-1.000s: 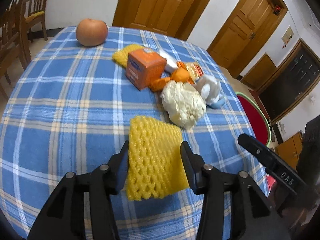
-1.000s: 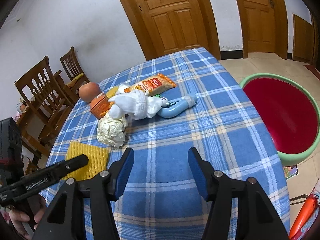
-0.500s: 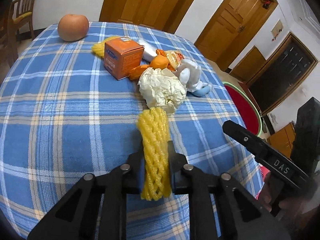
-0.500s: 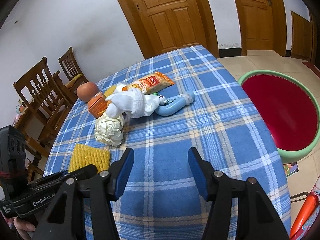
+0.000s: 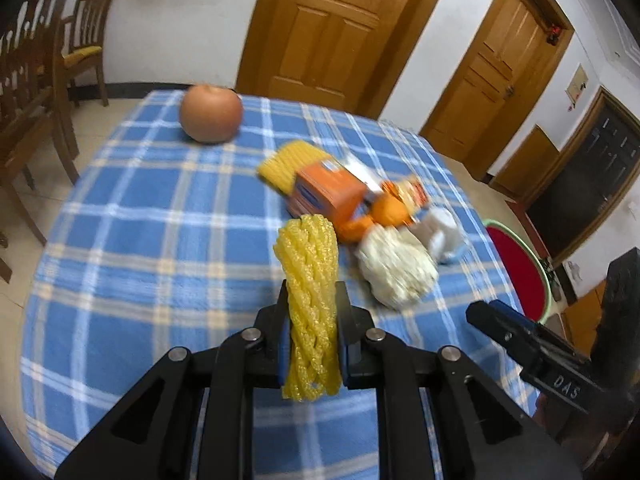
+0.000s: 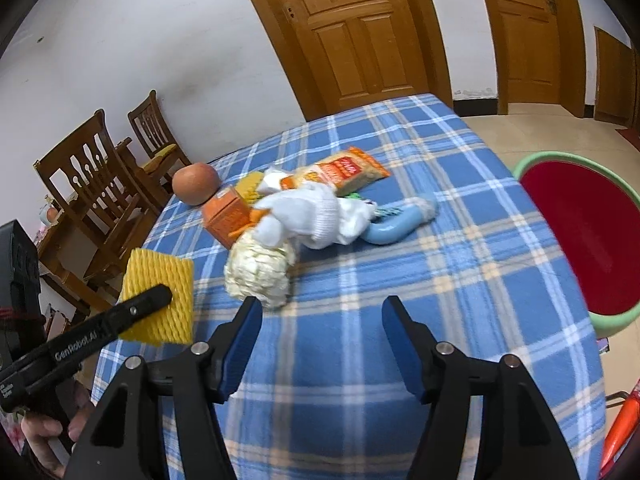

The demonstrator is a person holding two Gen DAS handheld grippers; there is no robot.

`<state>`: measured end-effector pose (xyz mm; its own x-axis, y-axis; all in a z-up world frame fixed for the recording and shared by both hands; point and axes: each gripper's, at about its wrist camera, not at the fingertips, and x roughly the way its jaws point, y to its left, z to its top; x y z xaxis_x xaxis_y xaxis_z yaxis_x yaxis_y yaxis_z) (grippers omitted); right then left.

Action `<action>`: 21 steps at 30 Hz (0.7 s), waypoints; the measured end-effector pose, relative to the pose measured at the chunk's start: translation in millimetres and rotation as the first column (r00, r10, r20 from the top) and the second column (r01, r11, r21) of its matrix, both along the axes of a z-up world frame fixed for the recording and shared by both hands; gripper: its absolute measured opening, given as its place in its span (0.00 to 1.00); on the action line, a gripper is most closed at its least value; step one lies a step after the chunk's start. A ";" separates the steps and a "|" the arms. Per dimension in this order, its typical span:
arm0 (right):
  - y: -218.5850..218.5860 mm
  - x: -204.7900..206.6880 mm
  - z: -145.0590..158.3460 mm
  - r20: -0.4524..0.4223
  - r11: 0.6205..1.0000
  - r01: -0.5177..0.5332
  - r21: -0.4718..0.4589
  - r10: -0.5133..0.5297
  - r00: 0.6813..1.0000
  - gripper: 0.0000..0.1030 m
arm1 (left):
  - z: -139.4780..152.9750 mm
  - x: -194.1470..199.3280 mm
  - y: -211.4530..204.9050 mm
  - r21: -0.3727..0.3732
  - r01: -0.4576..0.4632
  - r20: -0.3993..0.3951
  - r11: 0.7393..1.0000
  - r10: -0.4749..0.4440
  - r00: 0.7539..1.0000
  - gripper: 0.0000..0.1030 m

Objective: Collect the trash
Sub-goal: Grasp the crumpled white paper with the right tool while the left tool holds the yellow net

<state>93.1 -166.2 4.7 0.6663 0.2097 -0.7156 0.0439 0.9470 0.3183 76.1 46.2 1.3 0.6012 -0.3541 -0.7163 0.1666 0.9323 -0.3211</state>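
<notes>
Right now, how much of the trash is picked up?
Nothing shows in the red bin yet. The left gripper is shut on a yellow foam net. The crumpled paper, snack bag and orange box remain; the right gripper is opening, empty.

White walls [image 6: 140,40] are standing all around the room. Brown wooden doors [image 6: 360,28] are sitting shut in them. Wooden chairs [image 6: 100,176] are waiting by the wall. The pale tiled floor [image 6: 560,124] is shining a little in the light.
</notes>
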 end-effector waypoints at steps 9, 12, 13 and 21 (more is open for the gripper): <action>31.3 34.6 -14.6 -0.040 1.000 -0.020 0.004 0.021 0.999 0.64 | 1.3 13.0 18.2 0.000 -0.015 0.054 1.000 0.014 0.998 0.17; 37.2 42.2 -18.0 -0.040 1.000 -0.007 0.019 0.008 0.999 0.64 | -3.4 17.9 20.1 -0.007 0.001 0.043 1.000 -0.001 0.999 0.17; 38.9 45.0 -18.9 -0.039 1.000 -0.006 0.029 0.007 0.999 0.65 | -5.0 18.8 20.5 -0.009 0.003 0.038 1.000 -0.003 0.999 0.17; 51.6 56.9 -23.9 -0.041 0.998 -0.038 0.058 0.040 0.998 0.55 | -10.6 20.4 21.6 -0.013 0.002 0.022 1.000 -0.002 1.000 0.17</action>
<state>149.9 -114.5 -19.3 0.6263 0.2761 -0.7290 0.0219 0.9286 0.3705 96.4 67.8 -9.4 0.6159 -0.3641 -0.6987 0.1751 0.9279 -0.3292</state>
